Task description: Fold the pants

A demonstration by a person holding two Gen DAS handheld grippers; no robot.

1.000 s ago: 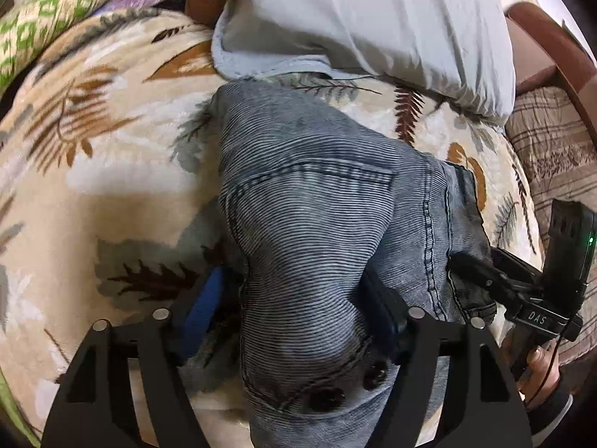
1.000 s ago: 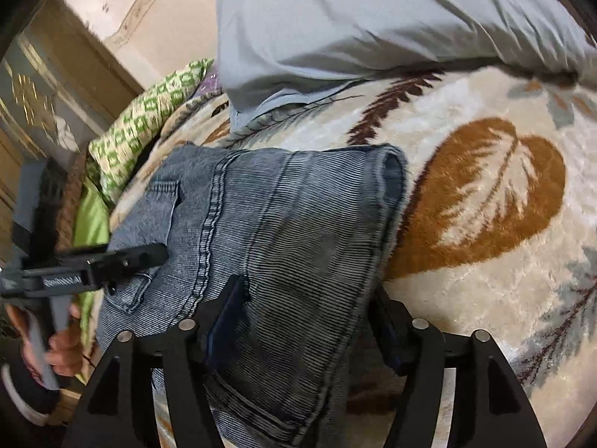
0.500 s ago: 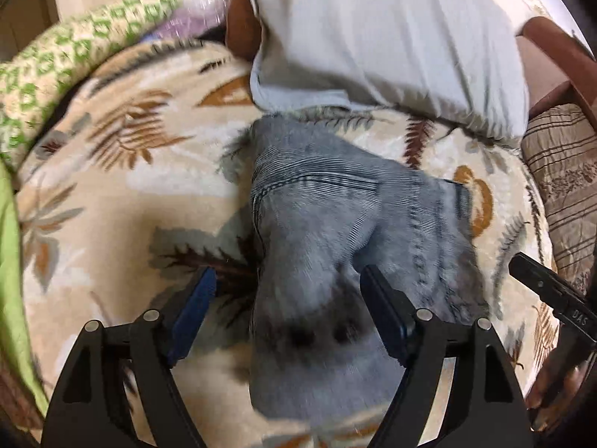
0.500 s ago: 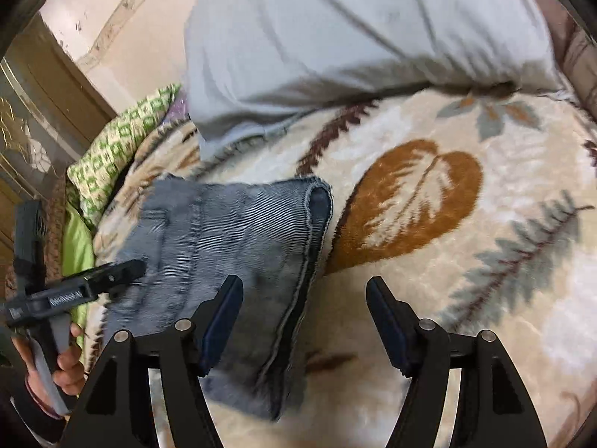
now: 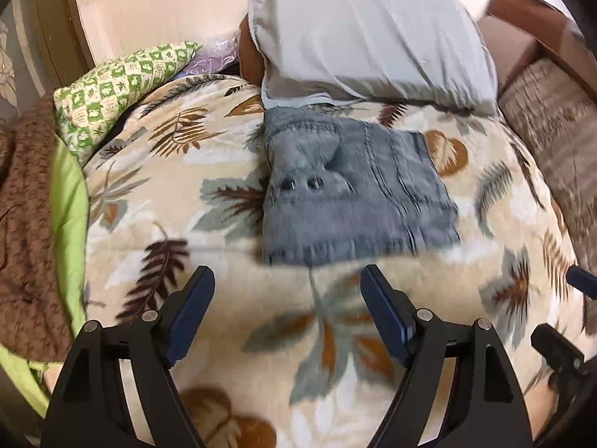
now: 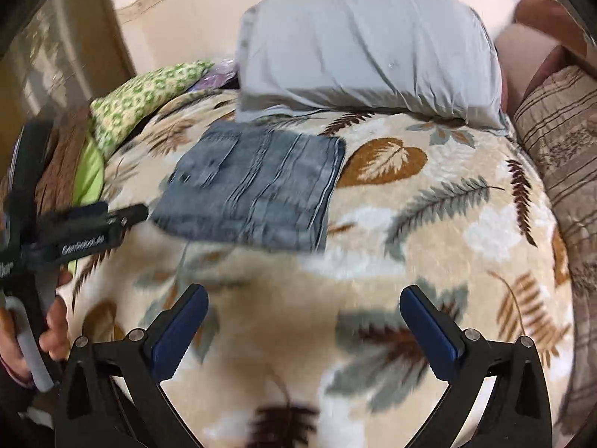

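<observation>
Pants (image 5: 350,194) lay folded into a small blue-grey square on the leaf blanket (image 5: 261,336), just below the grey pillow (image 5: 373,41). The top edge of the pants touched the pillow's lower edge. Two dark buttons showed on the folded top layer in the left view.

A second before, both tools were right down on the jeans, with cloth between their fingers. Half a second before, the fingers were open and the pants were close in front of them. Now both tools had pulled back, and bare blanket showed between them and the pants.

The left gripper (image 5: 287,298) was spread wide with nothing in it, and its blue pads (image 5: 192,310) hung above the blanket. The right gripper (image 6: 302,321) was spread wide too, and it held nothing. In the right view, the person's left hand (image 6: 44,332) held the other tool at the left side.

A green checked cloth (image 5: 123,86) sat at the far left of the bed, well apart from the pants. A striped brown cushion (image 6: 559,142) lay on the right side.
</observation>
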